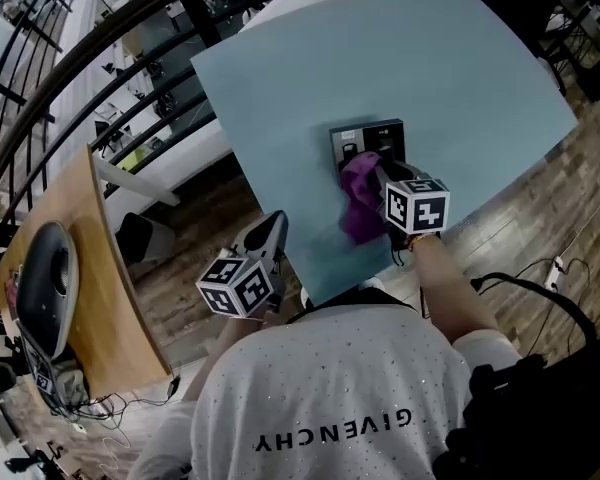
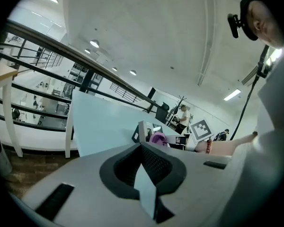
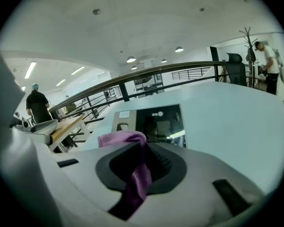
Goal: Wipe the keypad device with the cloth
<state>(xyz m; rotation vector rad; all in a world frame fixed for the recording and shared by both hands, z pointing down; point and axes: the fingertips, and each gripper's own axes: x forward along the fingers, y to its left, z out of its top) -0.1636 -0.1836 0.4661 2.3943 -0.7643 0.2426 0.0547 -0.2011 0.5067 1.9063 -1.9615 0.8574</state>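
A dark keypad device [image 1: 367,140] lies on the light blue table [image 1: 460,88]. Over its near edge hangs a purple cloth [image 1: 358,206], and my right gripper [image 1: 382,176] is shut on it. In the right gripper view the cloth [image 3: 120,138] runs down between the jaws of that gripper [image 3: 142,151], with the device [image 3: 157,122] just ahead. My left gripper [image 1: 271,230] hovers off the table's front left edge, shut on nothing. In the left gripper view its jaws [image 2: 143,157] point across the table [image 2: 104,126] at the device [image 2: 143,131] and cloth [image 2: 157,138].
A wooden desk [image 1: 95,268] with a grey oval object [image 1: 45,288] stands to the left. A black railing [image 1: 110,48] curves behind the table, and a lower white table [image 1: 175,163] sits beyond its left edge. Cables [image 1: 540,288] lie on the wood floor at right. People [image 3: 37,105] stand far off.
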